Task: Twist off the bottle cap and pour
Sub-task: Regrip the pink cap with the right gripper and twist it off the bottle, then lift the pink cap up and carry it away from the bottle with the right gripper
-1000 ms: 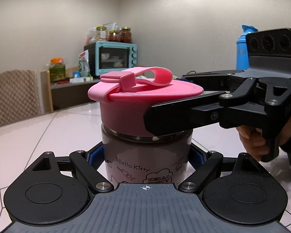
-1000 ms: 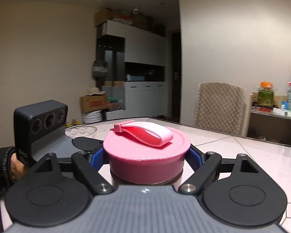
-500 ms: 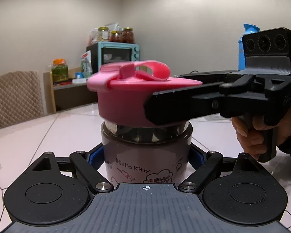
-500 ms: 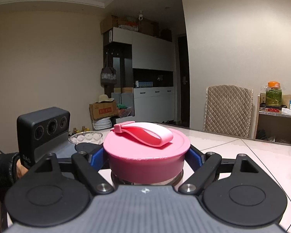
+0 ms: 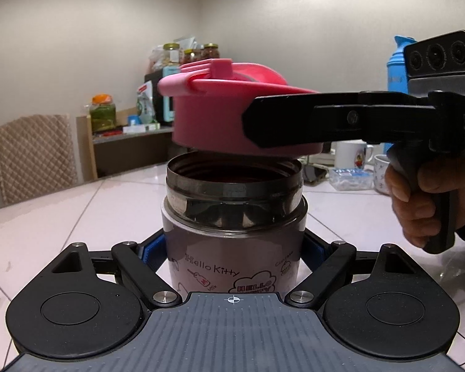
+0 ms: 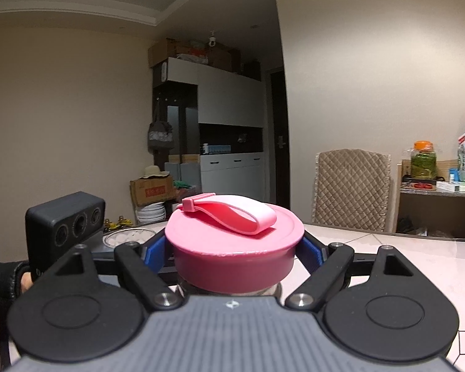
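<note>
STATE: we hold the bottle upright on the table in the closed left gripper | right gripper clamps the pink cap just above the open mouth | RISK: cap tilted — slip likely; pouring one-handed — the bottle may twist.

Dim, warm indoor light; soft glare on the table; fisheye bending and dark corners at edges.
</note>
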Demonstrator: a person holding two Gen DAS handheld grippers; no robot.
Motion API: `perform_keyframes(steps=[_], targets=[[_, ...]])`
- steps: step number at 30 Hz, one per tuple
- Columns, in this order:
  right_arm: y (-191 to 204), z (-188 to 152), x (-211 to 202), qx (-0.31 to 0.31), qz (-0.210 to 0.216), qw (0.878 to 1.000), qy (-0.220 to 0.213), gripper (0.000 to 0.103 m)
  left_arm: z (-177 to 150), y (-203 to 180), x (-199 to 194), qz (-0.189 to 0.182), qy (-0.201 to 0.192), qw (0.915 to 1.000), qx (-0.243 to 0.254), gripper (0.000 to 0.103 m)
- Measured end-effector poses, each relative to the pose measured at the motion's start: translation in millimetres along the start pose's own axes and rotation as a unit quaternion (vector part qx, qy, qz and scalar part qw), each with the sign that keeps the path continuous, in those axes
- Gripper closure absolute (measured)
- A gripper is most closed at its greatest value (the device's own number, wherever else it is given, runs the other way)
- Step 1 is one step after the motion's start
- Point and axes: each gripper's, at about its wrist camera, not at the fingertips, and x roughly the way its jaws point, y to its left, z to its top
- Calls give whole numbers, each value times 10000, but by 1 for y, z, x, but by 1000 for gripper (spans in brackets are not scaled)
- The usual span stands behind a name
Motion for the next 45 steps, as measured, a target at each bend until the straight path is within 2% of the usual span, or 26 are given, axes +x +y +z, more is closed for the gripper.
perform_keyframes(steps=[13,21,26,45], targets=[[-4,-6,-11,302,-610,9976,-75,18,-2,0,-13,418,19,9991,-112,13],[-3,-15,-22,360,-1128,9929,-112,18,-1,-4,-15,590,20,9981,-185,13],[2,-20,-26,343,-1447,9889,-33,18,0,-8,-16,824,16,9963,-235,13],[13,-44,-36,506,-1891,9804,240,18,-1,-22,-32,1769,64,9820,-654,13]])
